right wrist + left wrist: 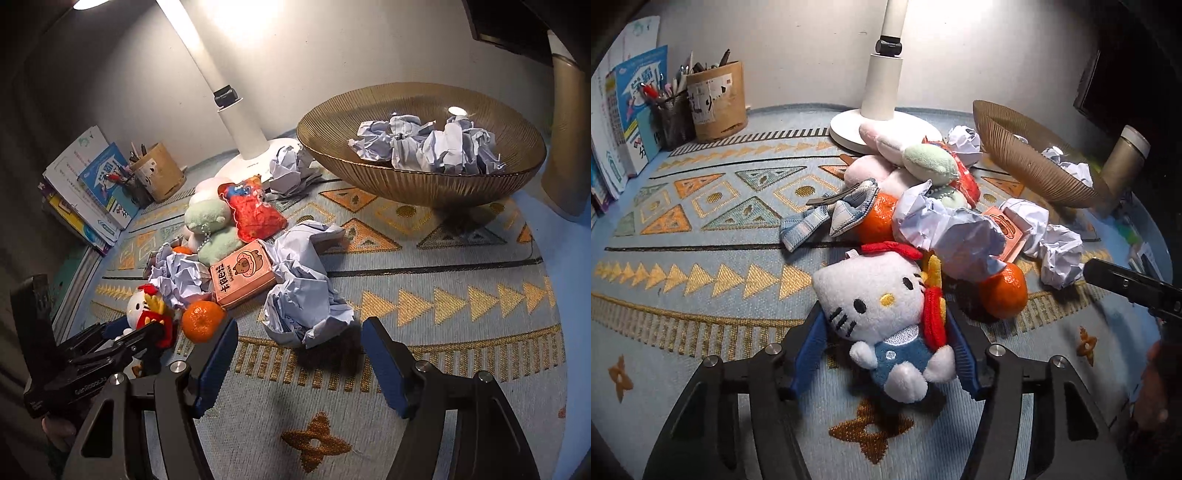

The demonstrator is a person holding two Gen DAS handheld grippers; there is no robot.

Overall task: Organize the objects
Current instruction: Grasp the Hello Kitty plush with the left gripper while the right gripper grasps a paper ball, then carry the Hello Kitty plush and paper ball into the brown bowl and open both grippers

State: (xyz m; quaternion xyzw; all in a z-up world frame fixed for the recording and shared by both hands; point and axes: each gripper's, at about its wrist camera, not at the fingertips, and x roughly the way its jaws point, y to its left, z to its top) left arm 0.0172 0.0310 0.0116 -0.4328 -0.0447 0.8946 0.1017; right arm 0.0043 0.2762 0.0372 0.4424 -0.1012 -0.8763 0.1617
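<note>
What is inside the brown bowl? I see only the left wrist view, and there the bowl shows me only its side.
Observer: The right wrist view looks into the brown bowl. Several crumpled paper balls lie in it, and I see nothing else there.
Operator: My left gripper grips the white cat plush. Where is the right gripper?
Observer: The right gripper is open. A large crumpled paper lies on the mat just ahead of its fingertips and is not gripped.
Operator: The pink box is half hidden for me. Is it printed?
Observer: Yes. The pink box lies flat, with a cartoon animal and dark characters on its top face.
</note>
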